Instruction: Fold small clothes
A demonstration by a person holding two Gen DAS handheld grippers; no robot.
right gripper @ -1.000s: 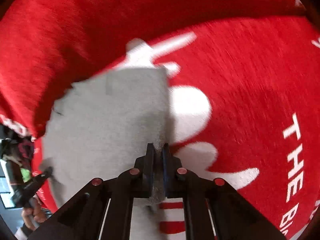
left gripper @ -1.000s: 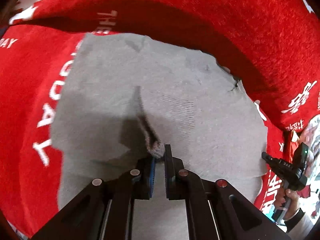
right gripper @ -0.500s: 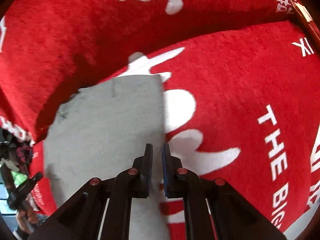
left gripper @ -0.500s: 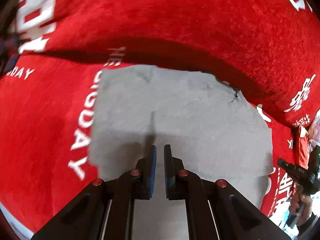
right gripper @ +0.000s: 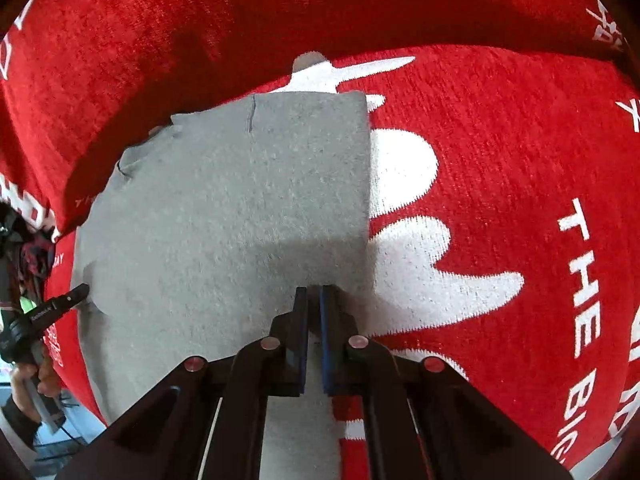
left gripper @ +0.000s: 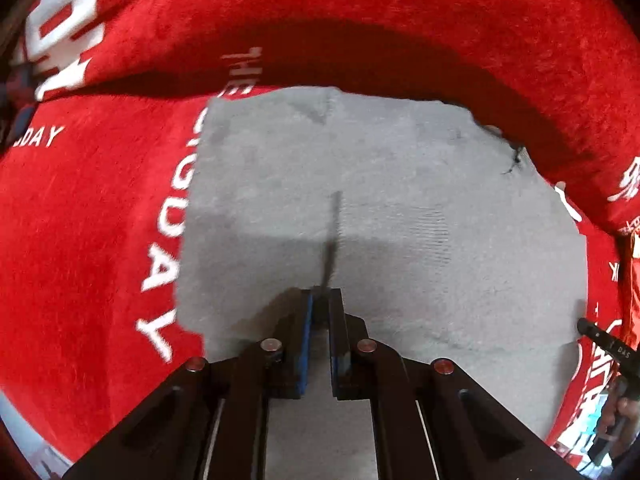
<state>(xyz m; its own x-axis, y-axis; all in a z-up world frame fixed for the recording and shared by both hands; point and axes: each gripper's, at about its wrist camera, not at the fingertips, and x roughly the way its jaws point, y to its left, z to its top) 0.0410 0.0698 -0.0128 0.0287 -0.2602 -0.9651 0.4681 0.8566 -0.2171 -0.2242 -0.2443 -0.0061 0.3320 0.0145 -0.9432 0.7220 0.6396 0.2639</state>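
A grey knitted garment (left gripper: 392, 208) lies spread on a red blanket with white lettering. My left gripper (left gripper: 320, 294) is shut on a raised pinch of the grey cloth, a thin ridge running forward from the tips. In the right wrist view the same garment (right gripper: 240, 208) fills the left middle, with its straight right edge beside a white print. My right gripper (right gripper: 313, 290) is shut on the cloth near that right edge. Each gripper shows at the rim of the other's view, the right one in the left wrist view (left gripper: 604, 346) and the left one in the right wrist view (right gripper: 60, 304).
The red blanket (left gripper: 88, 216) covers the whole surface and rises in a thick fold behind the garment (right gripper: 200, 32). A person's hand (right gripper: 36, 372) holds the left gripper's handle at the lower left edge of the right wrist view.
Both grippers drew back and lifted half a second ago, then came back down. The left gripper now pinches a ridge of grey cloth again and the right one sits on the garment's right edge.
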